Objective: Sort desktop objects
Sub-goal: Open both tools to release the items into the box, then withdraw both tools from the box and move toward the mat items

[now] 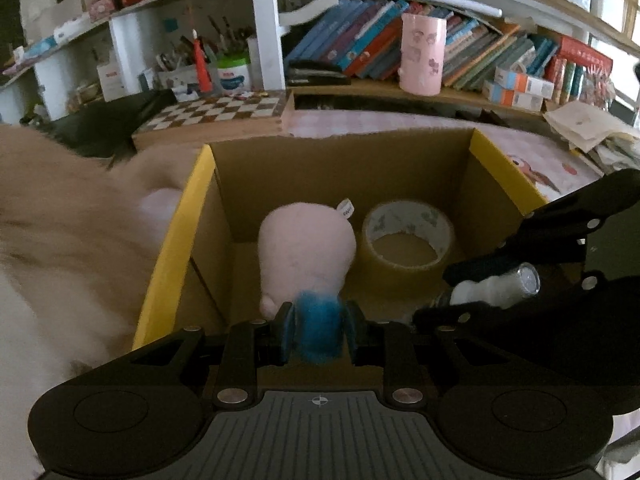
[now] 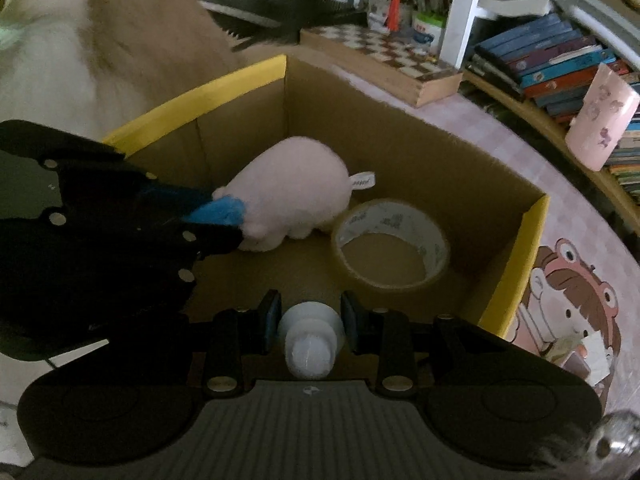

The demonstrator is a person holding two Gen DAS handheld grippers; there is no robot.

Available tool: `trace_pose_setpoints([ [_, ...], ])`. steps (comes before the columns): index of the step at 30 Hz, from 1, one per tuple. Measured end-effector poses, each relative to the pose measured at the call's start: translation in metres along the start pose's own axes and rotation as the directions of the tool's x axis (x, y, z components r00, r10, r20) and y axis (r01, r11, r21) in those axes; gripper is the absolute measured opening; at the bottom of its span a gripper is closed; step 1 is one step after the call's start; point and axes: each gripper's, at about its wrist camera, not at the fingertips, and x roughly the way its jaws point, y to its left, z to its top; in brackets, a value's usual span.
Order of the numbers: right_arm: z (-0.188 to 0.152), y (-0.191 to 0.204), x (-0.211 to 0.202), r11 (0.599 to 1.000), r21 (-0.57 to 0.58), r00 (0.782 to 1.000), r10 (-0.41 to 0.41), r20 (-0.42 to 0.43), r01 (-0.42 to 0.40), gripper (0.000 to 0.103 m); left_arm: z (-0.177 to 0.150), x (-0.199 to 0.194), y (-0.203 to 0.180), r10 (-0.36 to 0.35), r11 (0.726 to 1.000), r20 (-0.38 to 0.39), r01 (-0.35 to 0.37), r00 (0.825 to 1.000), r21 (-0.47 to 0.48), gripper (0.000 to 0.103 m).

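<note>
The plush toy (image 1: 306, 256) is gripped by the left gripper (image 1: 318, 330) by its blue end, body hung forward over the box (image 1: 340, 160) floor; the white bottle (image 2: 310, 338) is clamped by the right gripper (image 2: 308, 322) at the near wall.

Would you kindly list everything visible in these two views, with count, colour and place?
cardboard box: one, brown with yellow flaps, on the desk
plush toy: one, pink with blue end, in the box
tape roll: one, clear-tan, in the box beside the toy
white bottle: one, over the box
chessboard: one, brown-white, behind the box
pink cup: one, on the shelf
books: many, mixed colours, shelf
left gripper: black, shut on the toy's blue end
right gripper: black, holding the bottle
</note>
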Motion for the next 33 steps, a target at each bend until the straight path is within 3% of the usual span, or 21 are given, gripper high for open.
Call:
trace_pose_setpoints([
  [8,-0.006,-0.003,-0.043,0.995,0.068,0.983,-0.078,0.165,0.067,0.03,0.003,-0.032,0.002,-0.011,0.998,0.118,0.019,0.993,-0.062,0.051],
  [16,-0.021,-0.002,-0.088,0.977,0.177,0.948,-0.168,0.271,0.122,0.031,-0.004,-0.068,-0.012,-0.029,0.999,0.226,0.038,0.974,-0.034,0.075],
  [25,-0.051,0.015,-0.136,0.942,0.282,0.896,-0.276,0.348,0.181,0.034,-0.022,-0.108,-0.03,-0.076,0.997,0.304,0.076,0.95,0.011,0.078],
  [33,-0.086,0.032,-0.163,0.898,0.382,0.866,-0.36,0.346,0.22,0.035,-0.048,-0.139,-0.034,-0.091,0.996,0.332,0.095,0.939,0.004,0.08],
])
